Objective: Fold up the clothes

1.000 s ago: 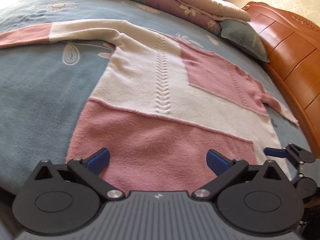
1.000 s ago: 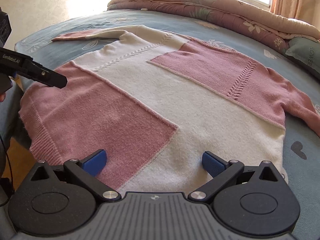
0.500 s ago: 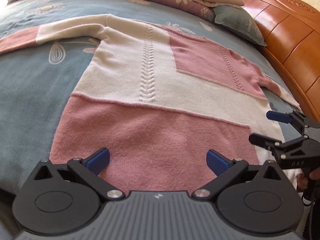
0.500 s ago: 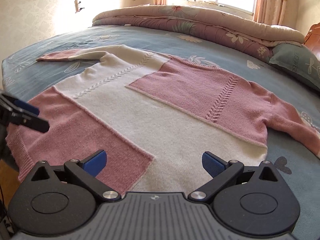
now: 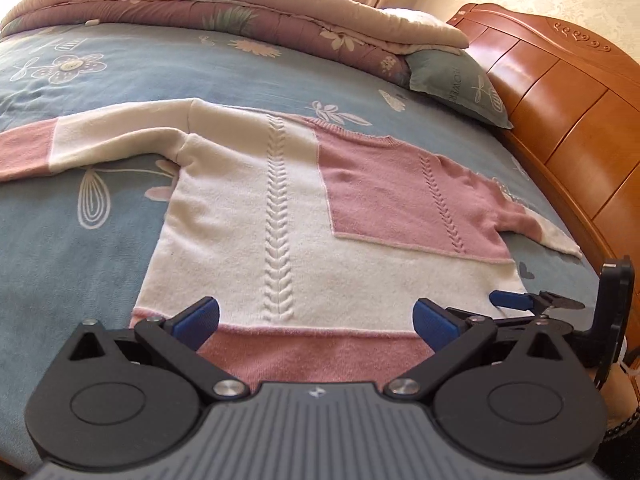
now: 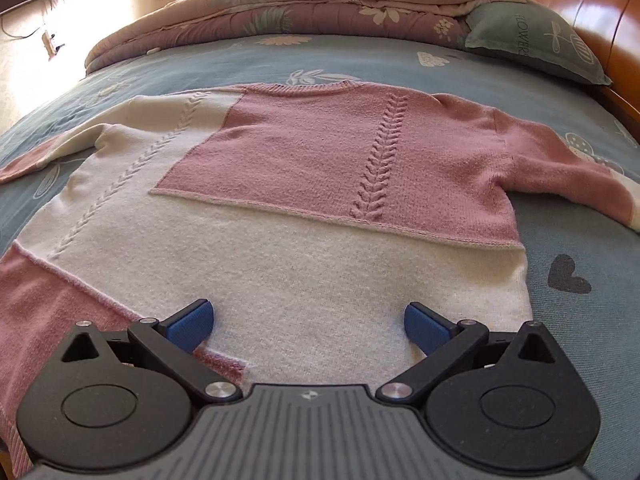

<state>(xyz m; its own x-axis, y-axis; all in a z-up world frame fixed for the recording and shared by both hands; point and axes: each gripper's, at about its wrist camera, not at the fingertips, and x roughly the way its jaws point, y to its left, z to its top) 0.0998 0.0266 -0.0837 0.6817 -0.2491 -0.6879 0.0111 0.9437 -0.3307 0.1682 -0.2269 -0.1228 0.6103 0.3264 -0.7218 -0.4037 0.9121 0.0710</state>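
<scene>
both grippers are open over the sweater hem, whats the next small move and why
Probably lower both and close on the hem. The sweater lies flat and unfolded on the bed, sleeves spread; the left gripper and right gripper hang open above its near edge, holding nothing, so a fold likely starts with a grip there.

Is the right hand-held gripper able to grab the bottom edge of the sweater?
Probably yes: the right hand-held gripper is open right above the sweater hem, with nothing between.
</scene>
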